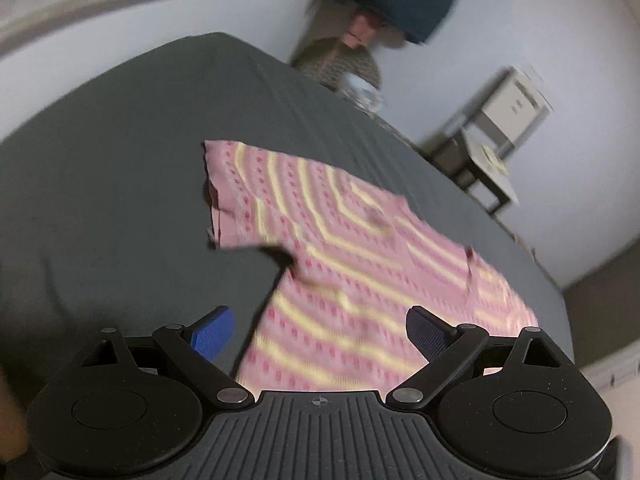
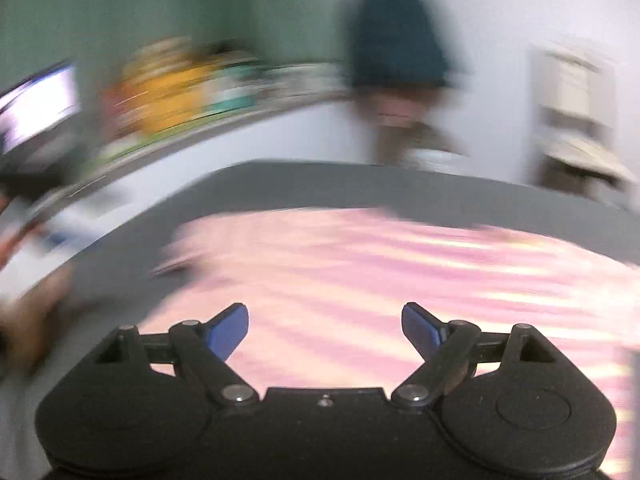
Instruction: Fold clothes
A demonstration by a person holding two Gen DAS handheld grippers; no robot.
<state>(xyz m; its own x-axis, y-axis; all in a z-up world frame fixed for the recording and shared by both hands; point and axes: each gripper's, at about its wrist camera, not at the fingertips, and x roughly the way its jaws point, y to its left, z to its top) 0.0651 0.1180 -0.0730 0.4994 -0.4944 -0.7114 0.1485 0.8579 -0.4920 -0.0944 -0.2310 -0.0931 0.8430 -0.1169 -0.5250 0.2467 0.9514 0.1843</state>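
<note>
Pink knit top (image 1: pixel 360 264) with yellow chevron stripes lies spread flat on the dark grey sheeted bed (image 1: pixel 120 160), its single visible sleeve (image 1: pixel 240 192) reaching toward the far left of the garment and its body running toward the near right. The long axis in the left wrist view therefore slants from upper left to lower right, with the sleeve cuff pointing away from the camera; which end carries the neckline cannot be told. Left gripper (image 1: pixel 318 334) hovers over the near hem of the top, jaws wide apart and empty, one blue pad over bare sheet just left of the top's edge, the other over the fabric. Right gripper (image 2: pixel 324 330), seen through heavy motion blur, likewise hangs above the top (image 2: pixel 380 264), jaws apart with nothing between them. Judged from this layout, the step in hand is the approach between folds: neither tool holds cloth. The next move likely calls for lowering both grippers to one edge of the top, pinching it at two well-spread points, and carrying it across the body; thin knit may slip or bunch unless both layers are caught.
</note>
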